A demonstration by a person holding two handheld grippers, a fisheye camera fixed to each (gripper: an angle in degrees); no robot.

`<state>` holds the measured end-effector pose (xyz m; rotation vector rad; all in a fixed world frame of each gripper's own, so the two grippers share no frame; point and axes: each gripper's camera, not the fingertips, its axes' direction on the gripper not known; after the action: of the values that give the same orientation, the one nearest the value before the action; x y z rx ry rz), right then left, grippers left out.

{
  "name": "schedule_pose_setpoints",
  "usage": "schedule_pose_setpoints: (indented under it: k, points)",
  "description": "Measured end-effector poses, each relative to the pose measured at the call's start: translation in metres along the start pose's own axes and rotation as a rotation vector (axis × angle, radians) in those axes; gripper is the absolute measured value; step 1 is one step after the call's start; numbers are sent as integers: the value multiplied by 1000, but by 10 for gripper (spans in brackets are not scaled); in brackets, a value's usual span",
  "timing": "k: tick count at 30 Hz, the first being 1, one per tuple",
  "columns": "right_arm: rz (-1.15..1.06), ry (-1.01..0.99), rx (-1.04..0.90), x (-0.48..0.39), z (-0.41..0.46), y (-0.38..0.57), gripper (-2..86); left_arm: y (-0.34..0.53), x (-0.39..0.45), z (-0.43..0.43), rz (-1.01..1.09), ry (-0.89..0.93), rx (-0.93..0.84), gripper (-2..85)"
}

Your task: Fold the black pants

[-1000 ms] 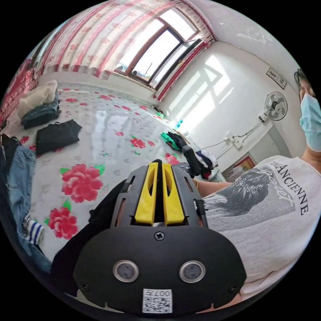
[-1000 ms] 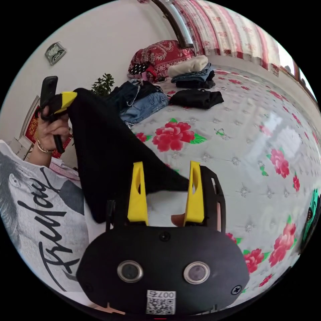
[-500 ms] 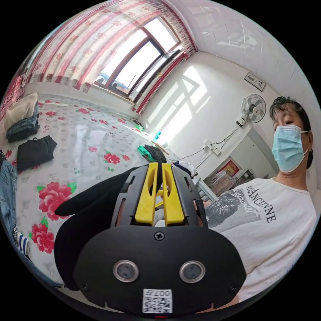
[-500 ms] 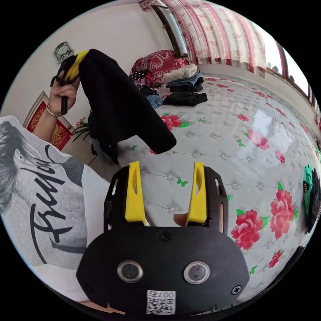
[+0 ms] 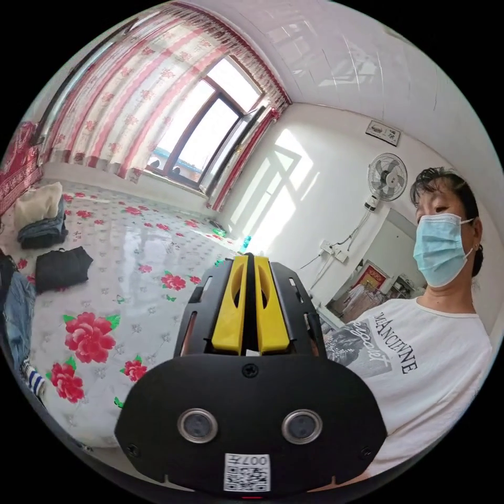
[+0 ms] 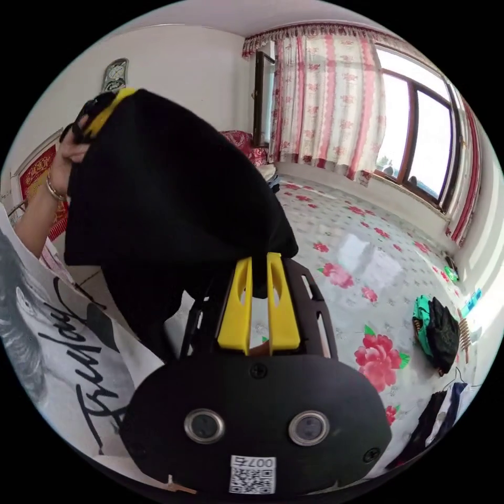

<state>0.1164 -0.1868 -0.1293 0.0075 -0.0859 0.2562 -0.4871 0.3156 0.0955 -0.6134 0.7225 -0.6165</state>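
Pants [image 6: 173, 205], black, hang in the air between your two grippers, lifted clear of the bed [image 6: 367, 247]. In the right gripper view your right gripper [image 6: 259, 260] has its yellow jaws pressed nearly together on a lower edge of the cloth, which bunches just above the jaw tips. Up at that view's left, your left gripper [image 6: 105, 113] shows as a yellow jaw gripped in your hand [image 6: 65, 155], with the upper corner of the pants caught at it; the cloth spreads down from there in a broad dark sheet across your shirt [image 6: 58, 336].

In the left gripper view your left gripper [image 5: 251, 260] has its jaws drawn close, a thin dark strip between them; you cannot tell from here whether that strip is cloth. Beyond it lies the bed [image 5: 131, 262] with its red flower print. A folded black garment [image 5: 62, 268] rests on it at the left, and a stack of folded clothes [image 5: 39, 220] sits farther back. A window [image 5: 205, 136] with striped curtains [image 5: 121, 100] is behind, and a fan [image 5: 387, 177] is fixed to the wall near your head.
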Motion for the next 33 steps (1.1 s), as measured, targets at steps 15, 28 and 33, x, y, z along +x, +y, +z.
schedule_pose_setpoints:
  k: [15,28,33]
  points:
    - [358,228,-156,50,-19,32,40,240,-142,283,-188,-439,-901,136]
    - [402,209,-156,47,-6,-20,39,187,-212,345,-94,-398,-1017,17]
    - [373,261,-108,48,-32,-43,41,56,-245,257,-62,-528,-743,19]
